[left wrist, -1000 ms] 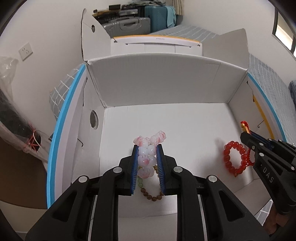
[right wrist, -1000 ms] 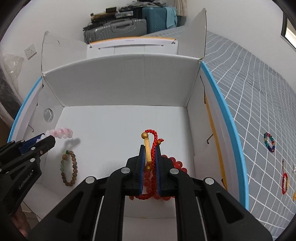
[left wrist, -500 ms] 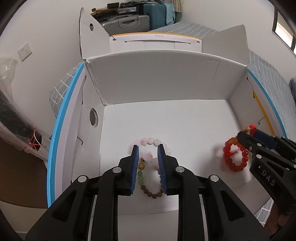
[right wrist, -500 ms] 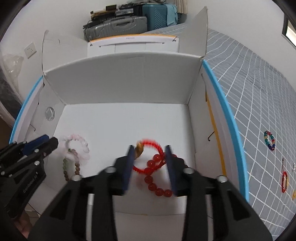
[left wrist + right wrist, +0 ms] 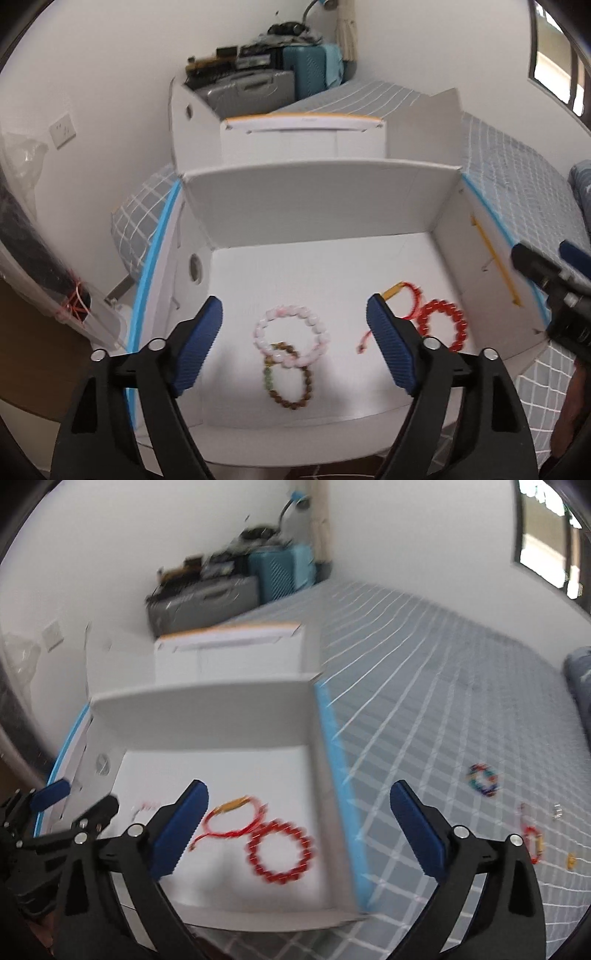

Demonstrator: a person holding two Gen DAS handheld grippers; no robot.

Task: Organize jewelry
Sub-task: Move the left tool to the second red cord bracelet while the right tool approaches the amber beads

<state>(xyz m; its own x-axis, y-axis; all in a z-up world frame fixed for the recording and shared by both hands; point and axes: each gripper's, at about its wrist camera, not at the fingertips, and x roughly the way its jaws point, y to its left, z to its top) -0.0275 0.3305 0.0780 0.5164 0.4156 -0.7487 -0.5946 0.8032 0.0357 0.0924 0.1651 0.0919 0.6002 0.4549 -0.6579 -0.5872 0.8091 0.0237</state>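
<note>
Four bracelets: lie on the floor of the white cardboard box (image 5: 321, 199), in two pairs.
Left pair: the pink bead bracelet (image 5: 290, 334) lies flat straight ahead of the left gripper (image 5: 293, 349), below and between its jaws; it overlaps the brown wooden bead bracelet (image 5: 288, 376), which sits nearer that gripper.
Right pair: the red cord bracelet (image 5: 232, 821) and the red bead bracelet (image 5: 280, 853) touch each other just ahead of the right gripper's left finger, towards the box's right wall.
Left gripper: jaws opening, already wide; nothing is between the blue pads, and the bracelets lie clear of them on the floor.
Right gripper (image 5: 299, 832): jaws opening, at their widest; empty, with only the box corner and the grid-patterned bedspread (image 5: 461, 709) seen between the fingers.
Still outside: a multicoloured bead bracelet (image 5: 482, 780) lies ahead and to the right of the right gripper on the bedspread; a small red bracelet (image 5: 532, 840) and a few tiny pieces lie nearer, by its right finger.
Deciding relation: the loose pieces all lie on the right gripper's right side, well apart from the left gripper, so the right hand is probably the one to fetch next.
Long axis: the small red bracelet looks stretched away from the gripper; blur leaves this unsure.
</note>
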